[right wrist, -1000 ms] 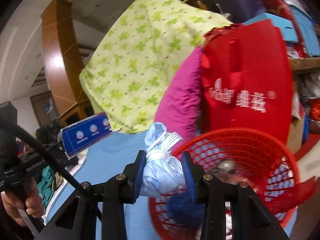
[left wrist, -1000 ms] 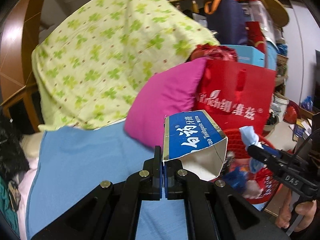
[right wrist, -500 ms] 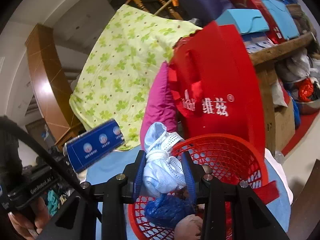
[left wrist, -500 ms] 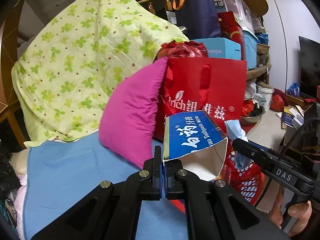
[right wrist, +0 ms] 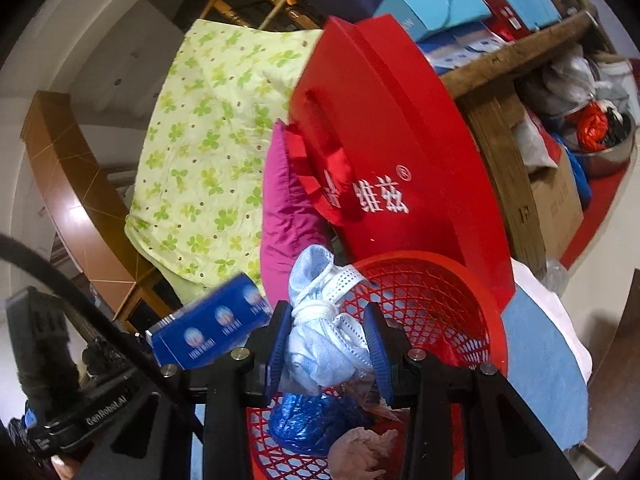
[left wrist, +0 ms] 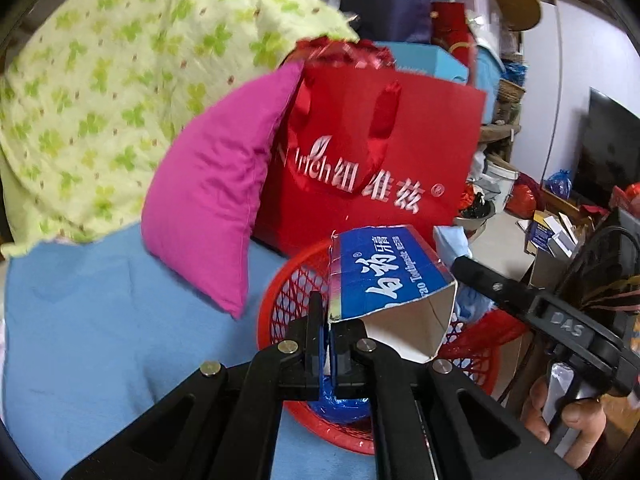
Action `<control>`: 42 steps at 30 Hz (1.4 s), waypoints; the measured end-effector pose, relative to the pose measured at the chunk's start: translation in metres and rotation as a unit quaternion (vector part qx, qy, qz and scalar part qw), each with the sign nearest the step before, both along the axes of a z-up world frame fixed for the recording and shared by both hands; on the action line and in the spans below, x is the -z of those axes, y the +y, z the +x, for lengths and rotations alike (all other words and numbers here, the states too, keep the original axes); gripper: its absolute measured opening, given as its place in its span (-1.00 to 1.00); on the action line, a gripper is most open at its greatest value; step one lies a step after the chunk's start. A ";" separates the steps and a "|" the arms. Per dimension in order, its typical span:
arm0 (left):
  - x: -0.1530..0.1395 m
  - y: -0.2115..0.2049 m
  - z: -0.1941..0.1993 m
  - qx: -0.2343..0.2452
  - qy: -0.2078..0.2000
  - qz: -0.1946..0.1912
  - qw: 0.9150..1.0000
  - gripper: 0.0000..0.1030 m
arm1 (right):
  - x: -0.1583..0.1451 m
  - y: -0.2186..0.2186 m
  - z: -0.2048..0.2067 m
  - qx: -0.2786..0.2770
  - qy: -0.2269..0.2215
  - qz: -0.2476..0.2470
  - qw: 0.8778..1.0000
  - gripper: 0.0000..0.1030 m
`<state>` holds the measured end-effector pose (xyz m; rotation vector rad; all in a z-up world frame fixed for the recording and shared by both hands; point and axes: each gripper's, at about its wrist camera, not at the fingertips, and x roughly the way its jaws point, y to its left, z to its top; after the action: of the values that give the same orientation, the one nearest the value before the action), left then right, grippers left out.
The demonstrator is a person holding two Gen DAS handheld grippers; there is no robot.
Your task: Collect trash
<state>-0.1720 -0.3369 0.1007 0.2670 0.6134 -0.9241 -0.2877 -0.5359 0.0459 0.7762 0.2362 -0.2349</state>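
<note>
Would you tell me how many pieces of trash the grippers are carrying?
2: a toothpaste box pinched in the left gripper, and a face mask between the right gripper's opening jaws.

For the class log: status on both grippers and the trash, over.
Left gripper shut on toothpaste box, over red basket. Right gripper jaws just opening, crumpled face mask still between them above the basket. Nothing blocking.

Both my grippers are matte black plastic: the left gripper (left wrist: 331, 340) and right gripper (right wrist: 327, 344) each have two angular arms, blue pads on the inner fingers (right wrist: 276, 340) and round silver screws. White "DAS" lettering on one body, "GenRobot.AI" on the other, plus a thick black cable (right wrist: 80, 304).
</note>
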 end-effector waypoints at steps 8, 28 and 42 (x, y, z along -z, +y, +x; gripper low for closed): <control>0.017 0.006 0.010 -0.016 0.018 0.006 1.000 0.15 | 0.005 -0.006 0.000 0.007 -0.007 0.022 1.000 0.44; -0.017 0.139 -0.020 -0.113 -0.079 0.009 0.990 0.82 | -0.053 0.111 -0.023 0.066 0.035 -0.207 0.975 0.93; -0.062 0.229 -0.057 -0.188 -0.157 -0.037 0.969 0.98 | -0.102 0.215 -0.076 0.015 0.051 -0.220 0.974 0.93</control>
<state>-0.2292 -0.1082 0.1630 0.2141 0.3197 -0.5213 -0.3633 -0.3214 0.1474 0.3278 0.2584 -0.3437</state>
